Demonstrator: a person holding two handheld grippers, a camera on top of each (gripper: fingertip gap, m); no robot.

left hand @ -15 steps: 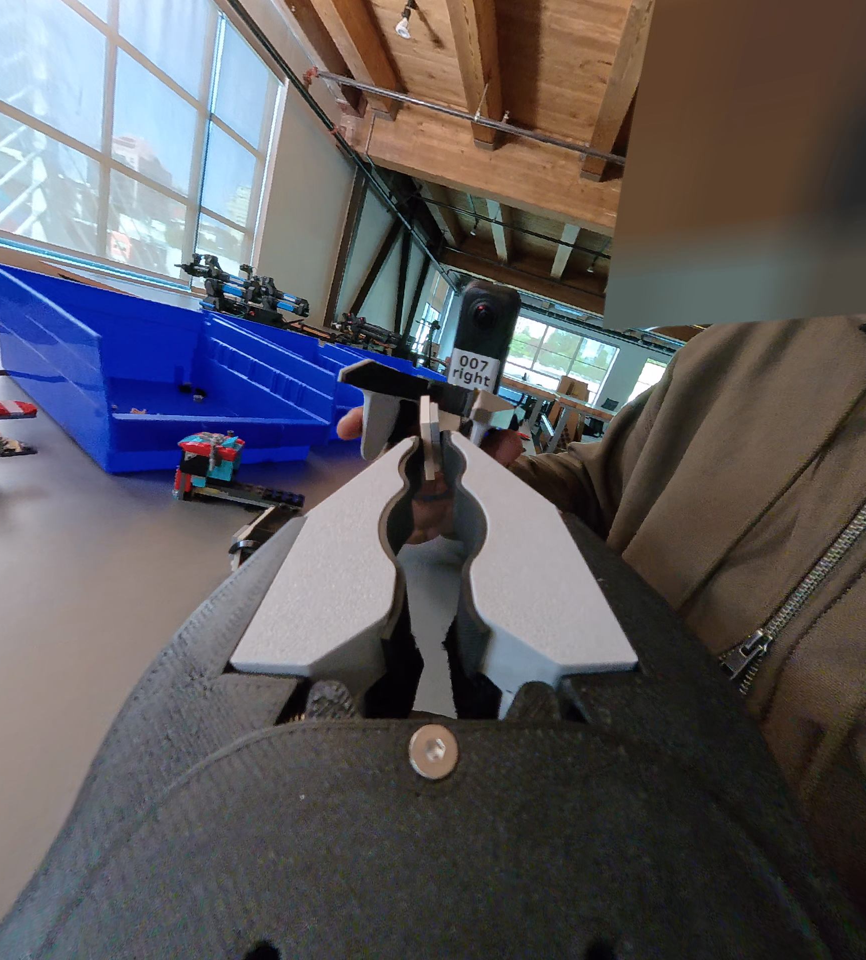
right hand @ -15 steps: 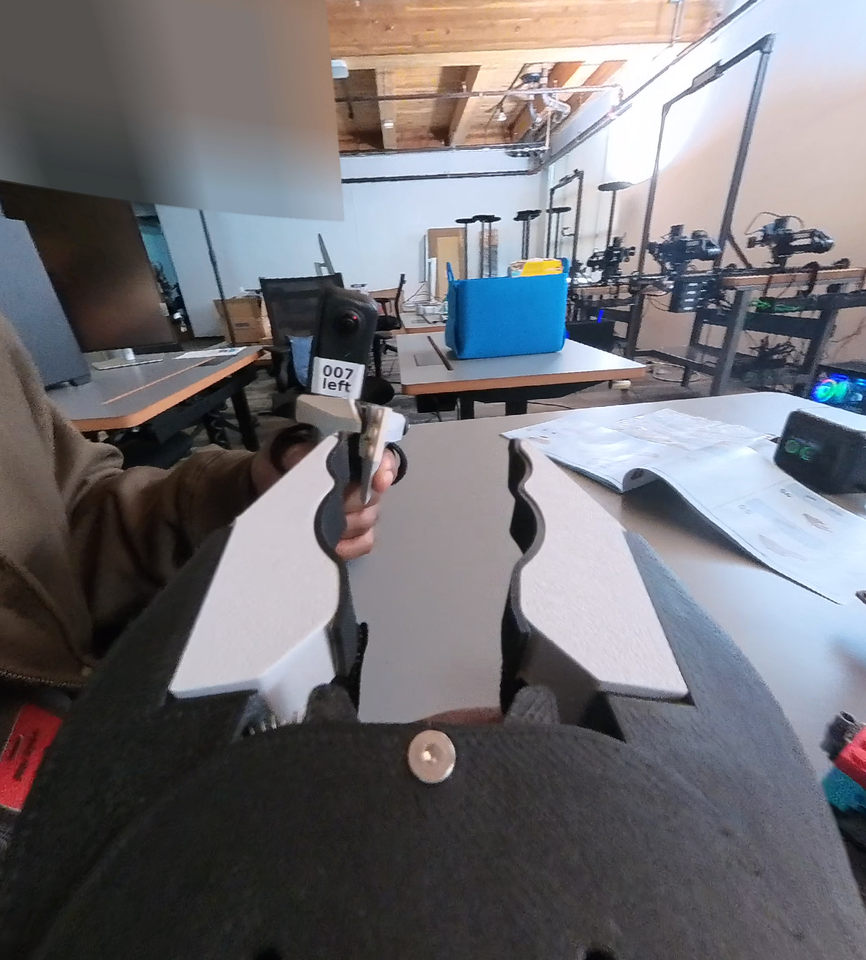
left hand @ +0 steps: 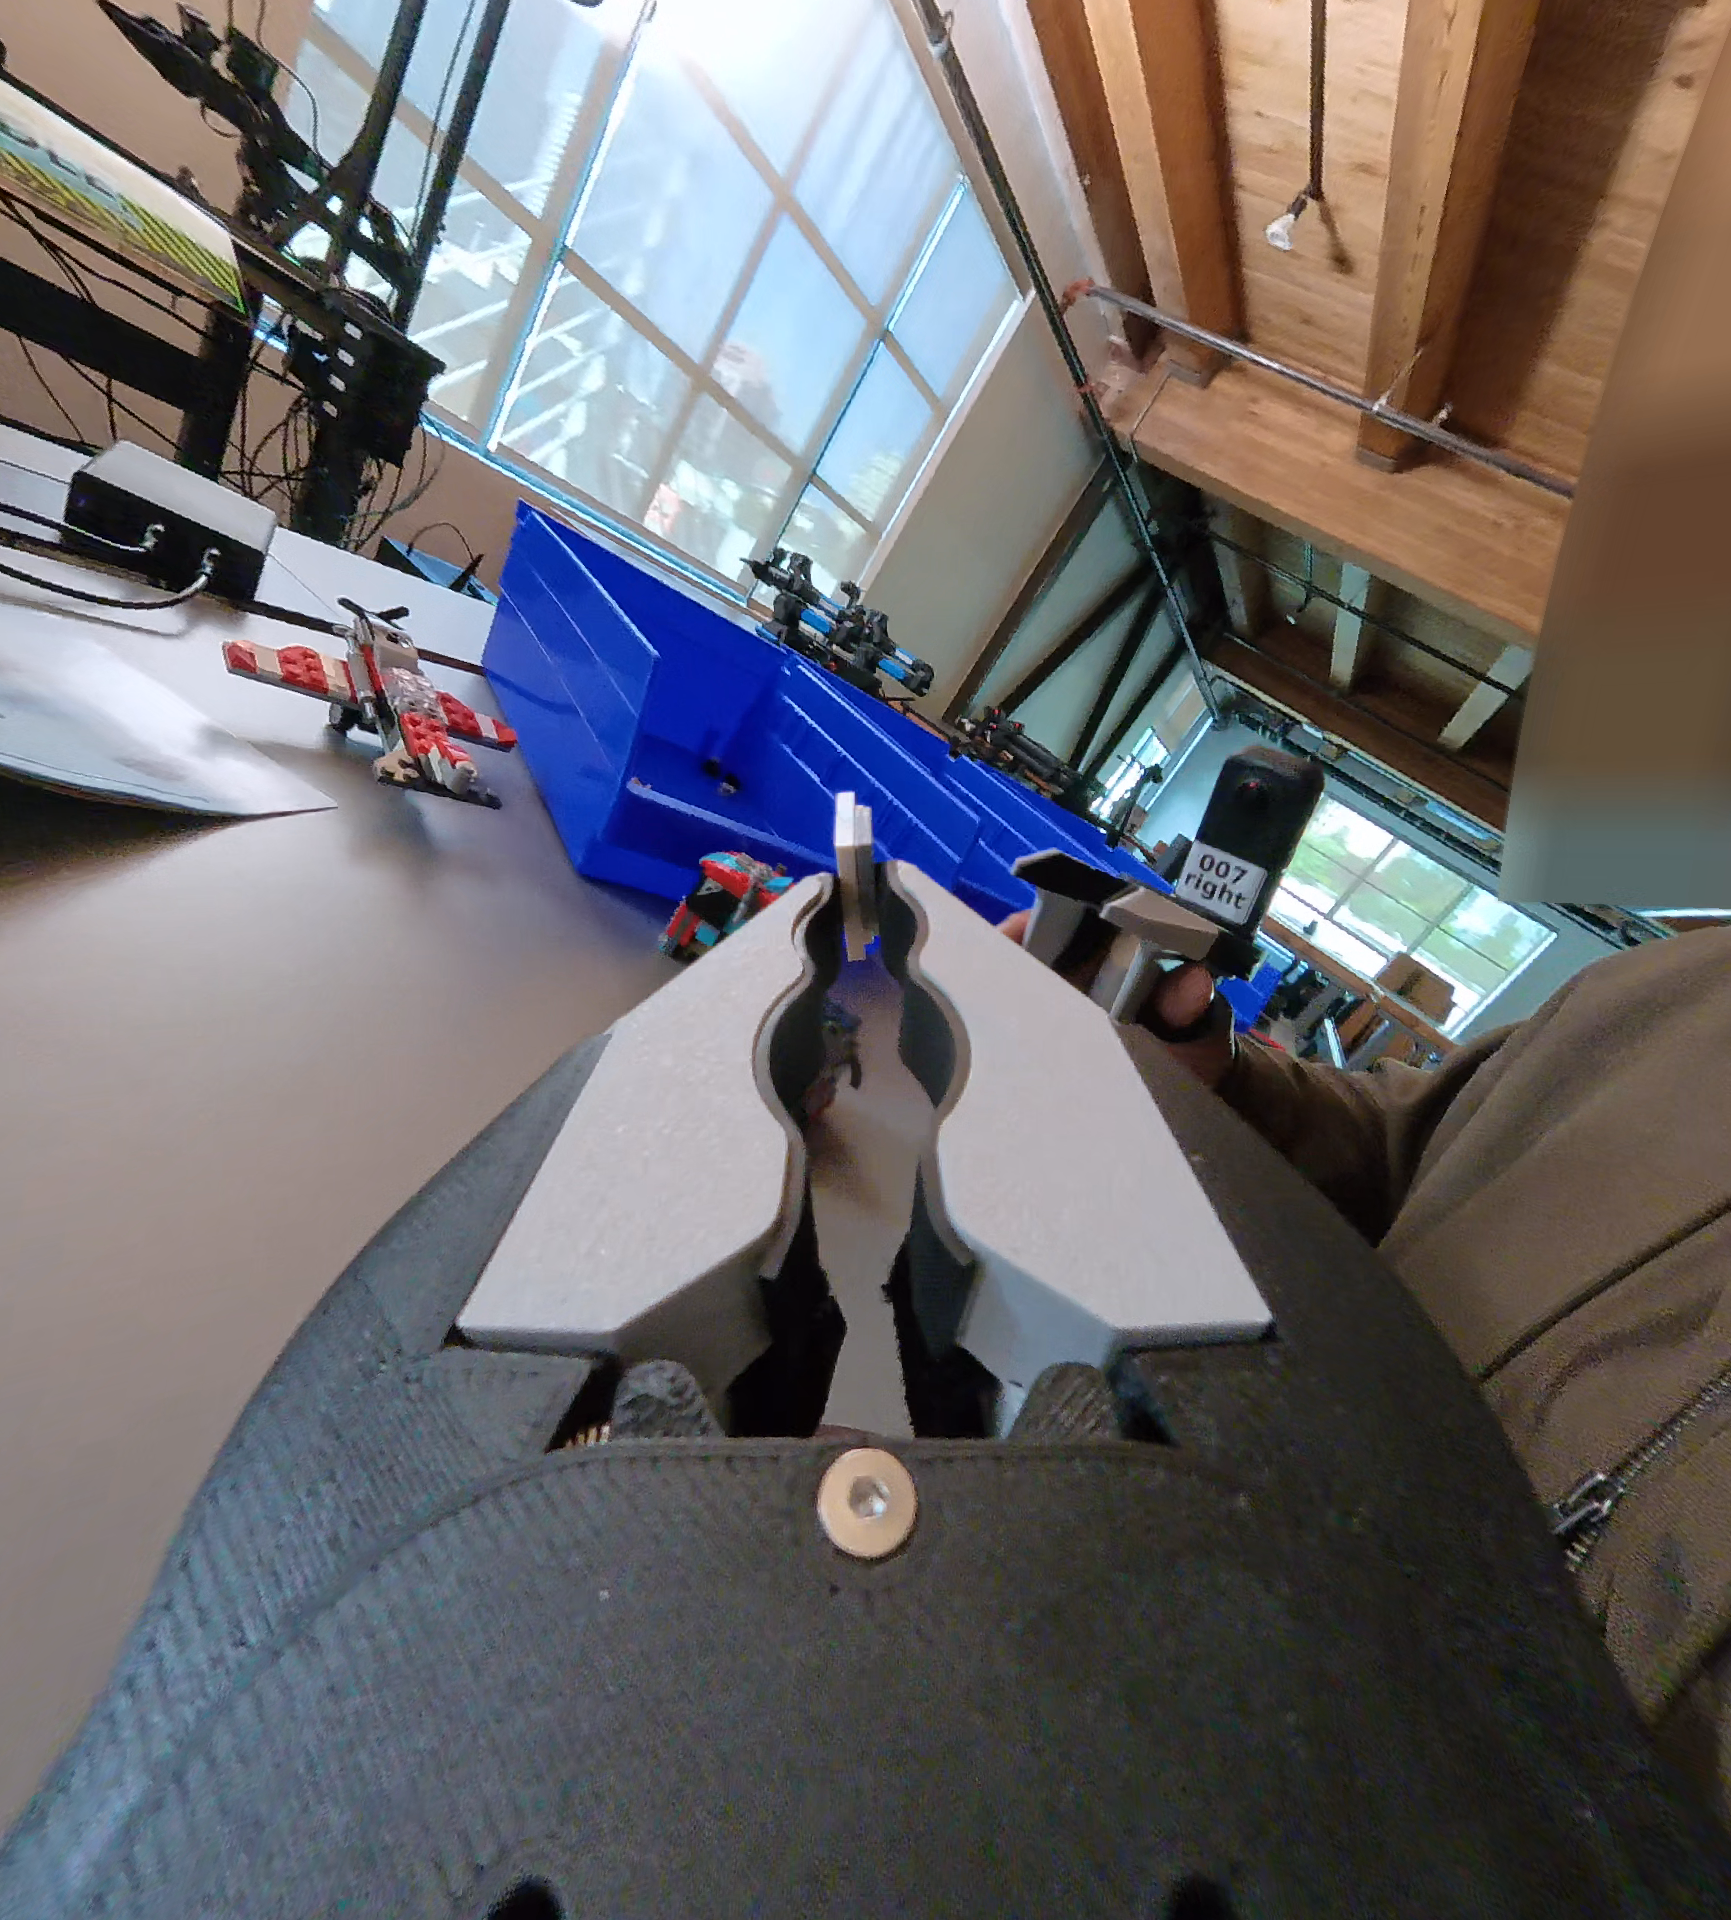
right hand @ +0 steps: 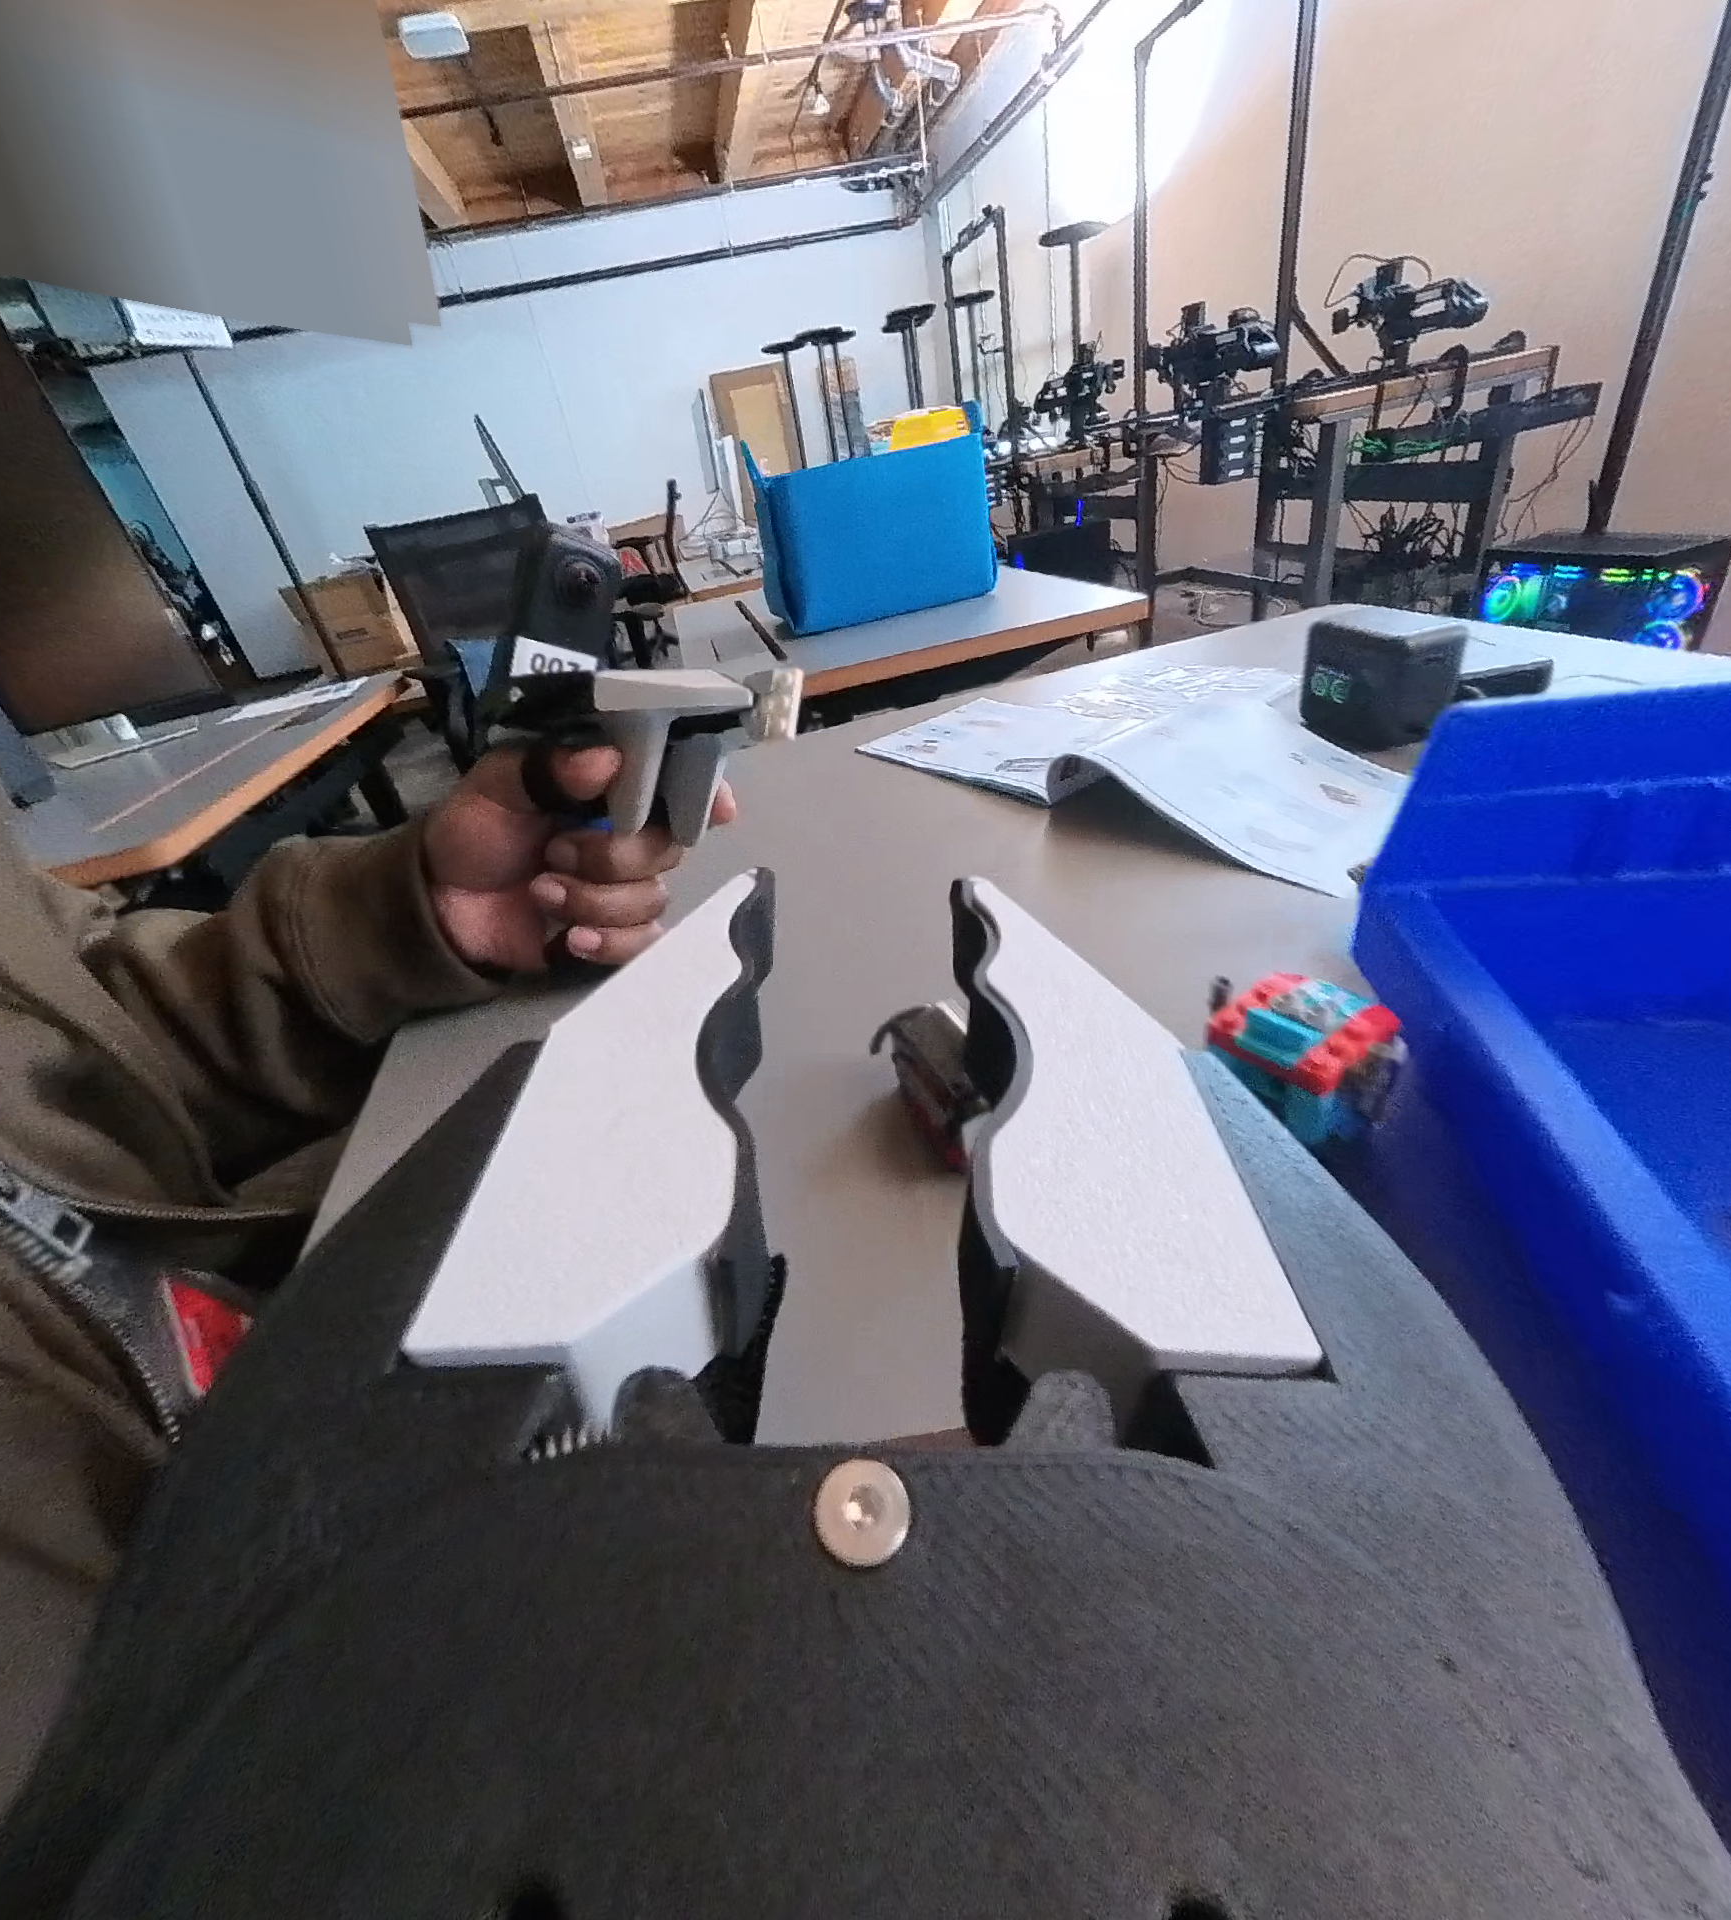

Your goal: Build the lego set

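Observation:
My left gripper (left hand: 856,894) is shut on a small, thin light grey brick plate (left hand: 853,873) that stands up between its tips. The right wrist view shows the same gripper (right hand: 736,707) in a hand, with the pale plate (right hand: 776,702) at its tips, above the table. My right gripper (right hand: 861,904) is open with nothing between its fingers, low over the table. A small dark brick piece (right hand: 928,1070) lies on the table just behind its right finger (right hand: 986,997). The right gripper also shows in the left wrist view (left hand: 1100,904).
A blue bin (right hand: 1619,935) stands to the right, with a red and teal brick model (right hand: 1302,1049) in front of it. A red and white brick plane (left hand: 393,707), an open booklet (right hand: 1152,758) and a black box (right hand: 1380,675) sit on the grey table (left hand: 217,1039). From the right gripper's tips to the small dark brick piece (right hand: 928,1070) is close to 11 cm.
The two grippers have moved apart; the right one now points down at the table by the bin. Its jaws have narrowed from wide open. The left gripper still holds the plate.

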